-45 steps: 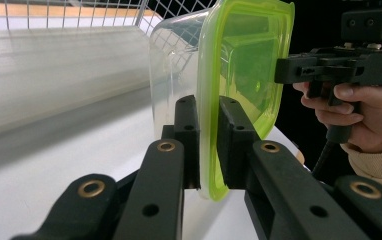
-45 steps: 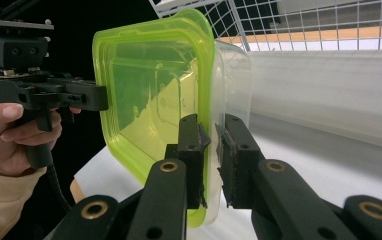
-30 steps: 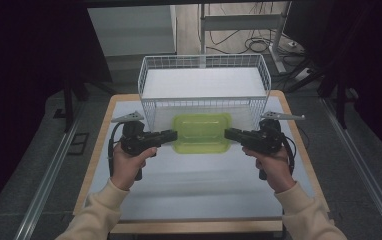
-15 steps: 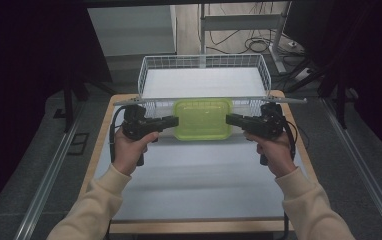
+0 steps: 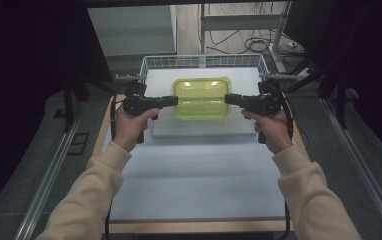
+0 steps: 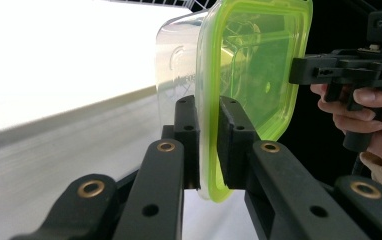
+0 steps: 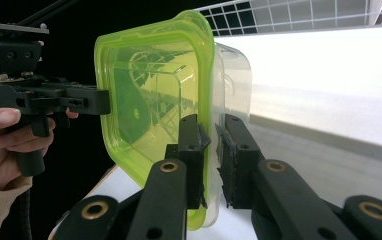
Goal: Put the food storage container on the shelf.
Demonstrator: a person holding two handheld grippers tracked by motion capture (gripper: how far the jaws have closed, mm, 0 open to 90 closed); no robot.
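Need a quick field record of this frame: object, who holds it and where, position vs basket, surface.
object: clear container with green lid
left gripper: shut on the lid's rim at the container's left end
right gripper: shut on the lid's rim at the container's right end
container pose: level, lid up, carried between both grippers
position: in the high view, over the white wire basket
basket contents: white liner; nothing else visible
surface: white table with a wooden edge
hands: one on each gripper, cream sleeves

Grey floor (image 5: pixel 59 165), dark curtains (image 5: pixel 24 60) both sides, cables (image 5: pixel 251 47) behind table (image 5: pixel 194 190).
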